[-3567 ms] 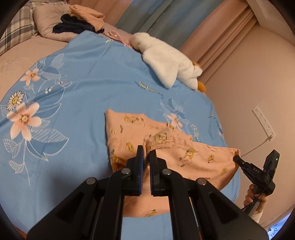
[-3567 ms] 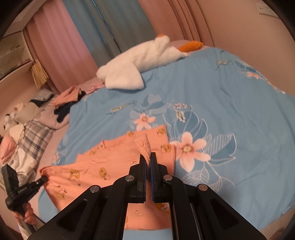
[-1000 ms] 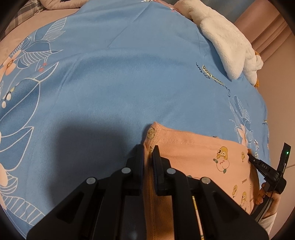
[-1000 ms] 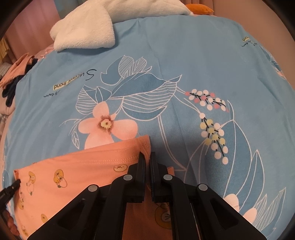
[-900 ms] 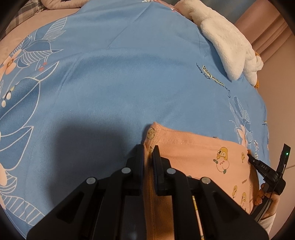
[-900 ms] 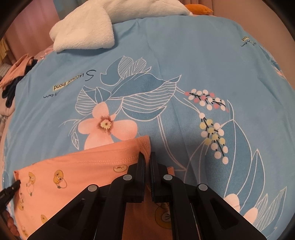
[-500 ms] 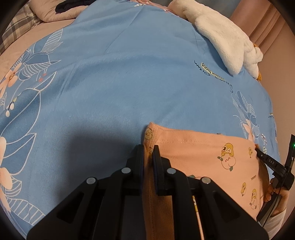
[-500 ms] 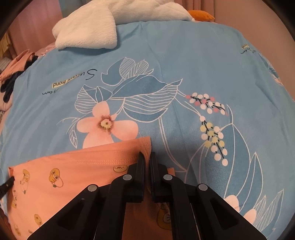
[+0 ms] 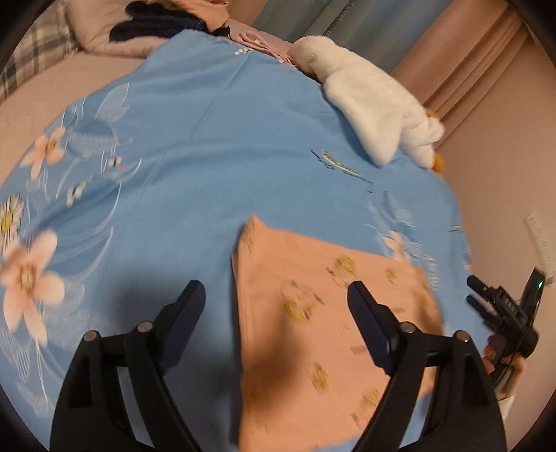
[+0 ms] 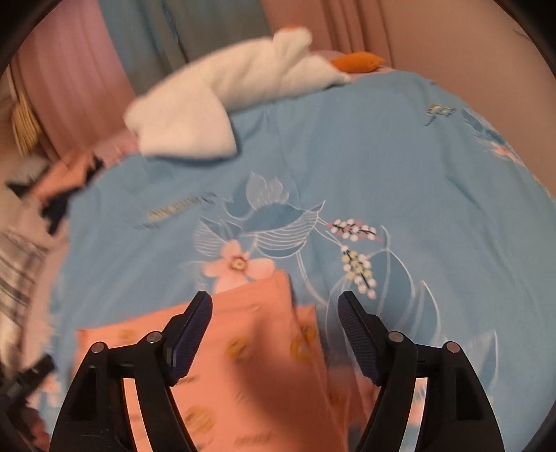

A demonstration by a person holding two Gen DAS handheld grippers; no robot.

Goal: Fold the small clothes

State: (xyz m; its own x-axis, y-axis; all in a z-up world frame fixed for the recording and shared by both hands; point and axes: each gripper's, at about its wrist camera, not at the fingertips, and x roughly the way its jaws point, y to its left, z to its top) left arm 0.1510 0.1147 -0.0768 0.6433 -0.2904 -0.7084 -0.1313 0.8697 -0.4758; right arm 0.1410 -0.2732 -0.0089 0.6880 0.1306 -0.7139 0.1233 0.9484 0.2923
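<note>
A small orange garment (image 9: 312,313) with yellow cartoon prints lies folded flat on the blue floral bedspread (image 9: 208,156). My left gripper (image 9: 274,299) is open and empty, held just above the garment's left folded edge. My right gripper (image 10: 274,309) is open and empty above the garment's (image 10: 250,365) far right corner. The right gripper also shows at the right edge of the left wrist view (image 9: 486,299). Both views are motion-blurred.
A white plush goose (image 9: 375,101) lies at the far end of the bed and shows in the right wrist view (image 10: 226,94). A pile of dark and orange clothes (image 9: 166,24) sits on a pillow at the back left. The wall with a socket (image 9: 538,236) is at right.
Both grippers have opened and let go of the garment's corners, which now lie flat. Both have lifted and pulled back from the bedspread.
</note>
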